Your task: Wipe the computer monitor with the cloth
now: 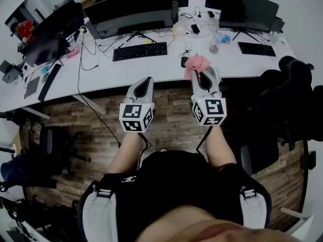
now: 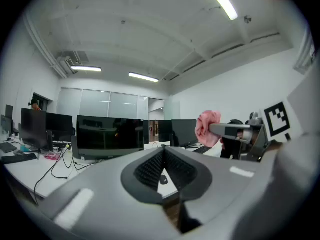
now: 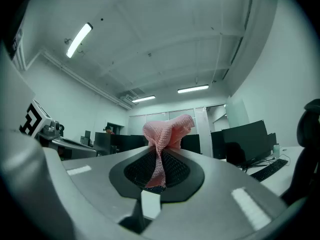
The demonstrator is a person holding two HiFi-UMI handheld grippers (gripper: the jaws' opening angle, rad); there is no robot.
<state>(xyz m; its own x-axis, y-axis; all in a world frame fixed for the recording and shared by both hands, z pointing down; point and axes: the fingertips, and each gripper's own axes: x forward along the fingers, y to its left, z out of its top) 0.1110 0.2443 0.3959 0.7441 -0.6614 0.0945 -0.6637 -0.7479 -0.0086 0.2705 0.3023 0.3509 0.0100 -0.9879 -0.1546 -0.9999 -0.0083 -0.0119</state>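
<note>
A wide black monitor (image 1: 132,10) stands on the white desk (image 1: 151,67) ahead of me, and also faces the left gripper view (image 2: 110,136). A pink cloth (image 1: 195,64) is pinched in my right gripper (image 1: 201,73), bunched above the jaws (image 3: 165,139); it also shows in the left gripper view (image 2: 207,128). The right gripper is shut on it, held over the desk's near edge. My left gripper (image 1: 145,81) hovers beside it at the same height, jaws shut and empty (image 2: 162,168).
A black keyboard (image 1: 140,51) lies before the wide monitor. A second monitor (image 1: 248,9) with its keyboard (image 1: 256,48) stands at the right. A mouse (image 1: 184,61) and cables lie mid-desk. Black office chairs (image 1: 290,105) flank me on the wooden floor.
</note>
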